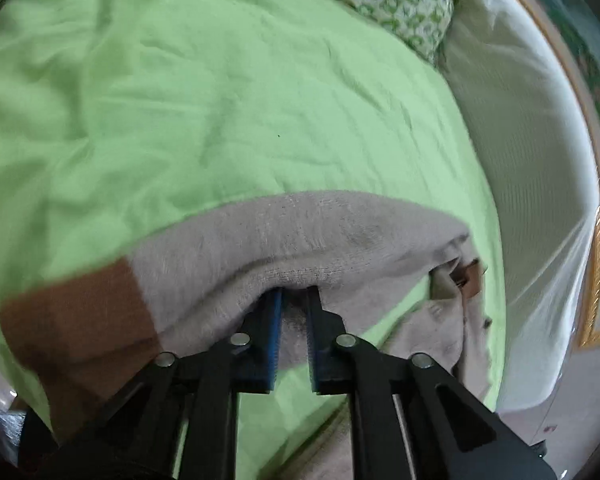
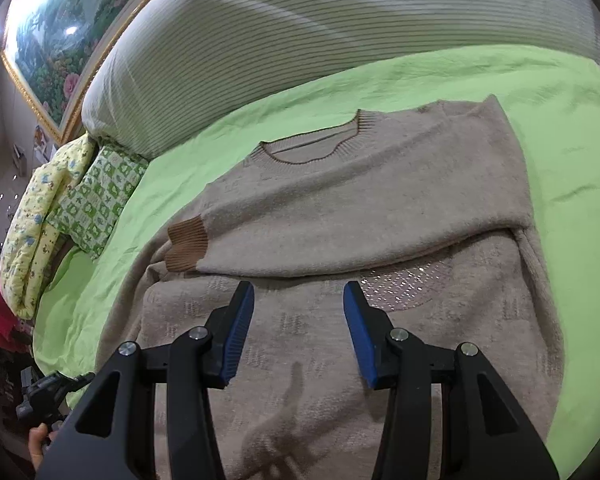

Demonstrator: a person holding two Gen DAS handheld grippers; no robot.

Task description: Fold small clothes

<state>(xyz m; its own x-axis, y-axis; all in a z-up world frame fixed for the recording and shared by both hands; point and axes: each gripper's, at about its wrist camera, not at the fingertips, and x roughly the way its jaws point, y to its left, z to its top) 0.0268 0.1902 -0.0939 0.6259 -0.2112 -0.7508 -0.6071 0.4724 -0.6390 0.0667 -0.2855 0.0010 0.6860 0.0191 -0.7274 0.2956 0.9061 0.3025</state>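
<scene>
Green bedsheet (image 2: 572, 184), creased all over, covers a bed backed by a ribbed off-white headboard (image 2: 300, 40); a gold-framed landscape picture (image 2: 48, 52) hangs on the wall behind it, and two patterned pillows, one green-and-white (image 2: 100, 196) and one yellow (image 2: 40, 220), sit at the bed's edge.

In the left wrist view the left gripper (image 1: 295, 292) tilts down toward the bed, its blue-padded jaws drawn close together and clenched on a raised fold of the beige sweater (image 1: 300, 232). The knit bunches up over the fingertips, with a brown ribbed cuff (image 1: 80, 312) lying off to the left of the grip. That view is somewhat blurred.

In the right wrist view the right gripper (image 2: 299, 294) also angles downward, hovering over the lower body of the sweater (image 2: 340, 208). Its jaws stand apart and nothing sits between the pads.

The sweater lies flat on the sheet, neckline (image 2: 316, 140) toward the headboard, trimmed with a thin brown line. One sleeve is folded across the chest, ending in a brown cuff (image 2: 186, 248) at the left side. A patch of small shiny studs (image 2: 400, 284) shows just below the folded sleeve. A bit of a hand (image 2: 38, 446) appears at the lower left corner
</scene>
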